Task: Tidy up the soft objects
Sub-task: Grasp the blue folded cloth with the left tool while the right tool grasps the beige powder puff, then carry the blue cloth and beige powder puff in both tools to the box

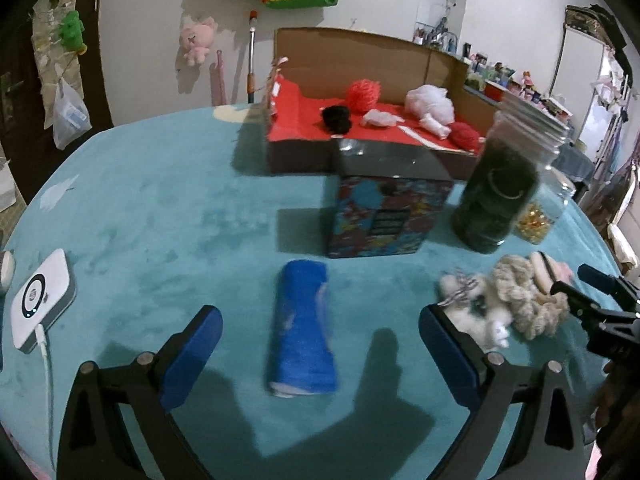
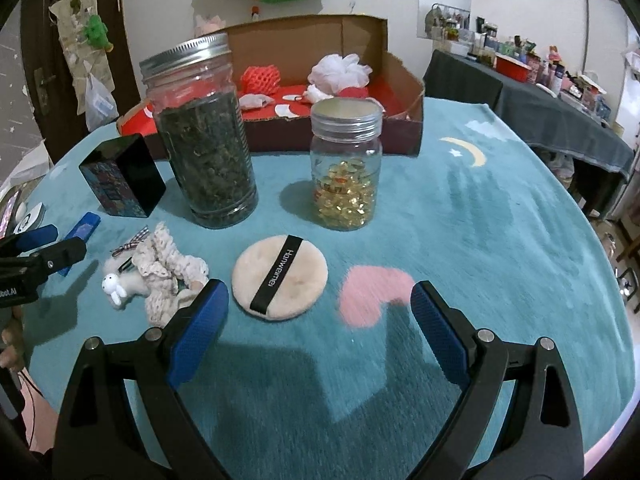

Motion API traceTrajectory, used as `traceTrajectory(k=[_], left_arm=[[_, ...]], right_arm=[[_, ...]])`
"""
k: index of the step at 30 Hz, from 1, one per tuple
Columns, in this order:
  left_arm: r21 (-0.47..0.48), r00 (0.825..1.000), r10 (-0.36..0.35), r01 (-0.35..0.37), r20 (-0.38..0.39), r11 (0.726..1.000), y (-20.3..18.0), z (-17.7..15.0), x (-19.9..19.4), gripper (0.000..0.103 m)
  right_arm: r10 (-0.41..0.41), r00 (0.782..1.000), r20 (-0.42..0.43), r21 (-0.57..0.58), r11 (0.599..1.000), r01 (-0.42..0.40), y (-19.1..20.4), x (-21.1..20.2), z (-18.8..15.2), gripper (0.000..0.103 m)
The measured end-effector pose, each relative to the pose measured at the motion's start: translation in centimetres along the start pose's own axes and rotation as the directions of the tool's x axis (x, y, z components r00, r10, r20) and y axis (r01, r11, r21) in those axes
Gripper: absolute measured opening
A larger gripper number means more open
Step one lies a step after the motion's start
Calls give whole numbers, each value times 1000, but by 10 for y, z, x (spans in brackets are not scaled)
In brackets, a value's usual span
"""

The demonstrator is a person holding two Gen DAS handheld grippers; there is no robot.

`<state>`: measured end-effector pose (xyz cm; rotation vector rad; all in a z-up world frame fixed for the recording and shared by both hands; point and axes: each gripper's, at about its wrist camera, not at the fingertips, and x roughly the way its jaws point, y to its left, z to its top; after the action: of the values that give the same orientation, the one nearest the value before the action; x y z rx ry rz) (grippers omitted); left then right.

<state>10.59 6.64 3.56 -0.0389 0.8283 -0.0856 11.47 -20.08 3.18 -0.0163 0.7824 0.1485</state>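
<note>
The rolled blue cloth is lying on the teal worktop between the left tongs, gaping and empty, lining up; the right tongs, likewise open, are facing the powder puff, the cardboard box waiting behind.

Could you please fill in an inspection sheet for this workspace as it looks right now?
Surface: teal cloth, moon and heart prints.
Job's things: blue rolled cloth, powder puff, scrunchie pile loose; soft items already in cardboard box.
Clutter: herb jar, capsule jar, patterned tin, white device.
Grippers: left gripper and right gripper open, empty.
Cables: white cable on device.
Surroundings: crowded side table.
</note>
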Motion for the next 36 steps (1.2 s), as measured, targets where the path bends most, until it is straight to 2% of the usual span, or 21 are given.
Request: traceTrajectory(k=[2, 4, 6, 7, 8, 9, 10, 11, 12, 14, 19, 20, 27, 36], left_arm=[[-2, 1000, 3, -3, -9, 1000, 4, 1, 3, 94], [-4, 1000, -5, 5, -30, 1000, 7, 2, 9, 85], [9, 999, -11, 11, -44, 1000, 5, 4, 14, 70], [24, 999, -12, 12, -38, 1000, 4, 4, 15, 67], [50, 999, -25, 27, -38, 998, 1, 5, 16, 57], [68, 999, -18, 21, -33, 998, -1, 5, 16, 43], [75, 999, -19, 21, -32, 997, -3, 6, 15, 36], [76, 999, -33, 35, -32, 996, -4, 7, 15, 24], [70, 998, -48, 51, -36, 996, -5, 7, 15, 24], [52, 995, -95, 97, -37, 994, -9, 9, 12, 23], [97, 986, -164, 165, -22, 981, -33, 11, 0, 23], [101, 984, -177, 178, -21, 979, -37, 13, -2, 23], [146, 969, -245, 244, -7, 959, -63, 22, -10, 23], [174, 959, -282, 280, -15, 944, -81, 26, -10, 23]], right_arm=[[12, 1000, -22, 3, 1000, -12, -1, 4, 2, 94], [24, 999, -40, 4, 1000, -24, -1, 8, 4, 94], [34, 998, -51, 3, 999, -34, -2, 11, 6, 93], [41, 998, -50, 0, 999, -41, -1, 12, 7, 93], [46, 998, -50, -5, 999, -46, -1, 12, 8, 90], [56, 997, -51, -15, 998, -57, 1, 13, 9, 84], [73, 996, -51, -27, 997, -74, 2, 14, 9, 66], [93, 994, -57, -34, 995, -95, 4, 16, 9, 52], [114, 991, -66, -38, 992, -117, 6, 17, 8, 51], [126, 991, -52, -59, 990, -129, 9, 14, 7, 34], [180, 983, -28, -55, 982, -181, 6, 6, 7, 21], [185, 982, -22, -51, 981, -186, 5, 4, 7, 9], [210, 977, 23, -46, 977, -209, -4, -9, 18, 9], [263, 964, 37, -46, 964, -261, -5, -18, 27, 9]])
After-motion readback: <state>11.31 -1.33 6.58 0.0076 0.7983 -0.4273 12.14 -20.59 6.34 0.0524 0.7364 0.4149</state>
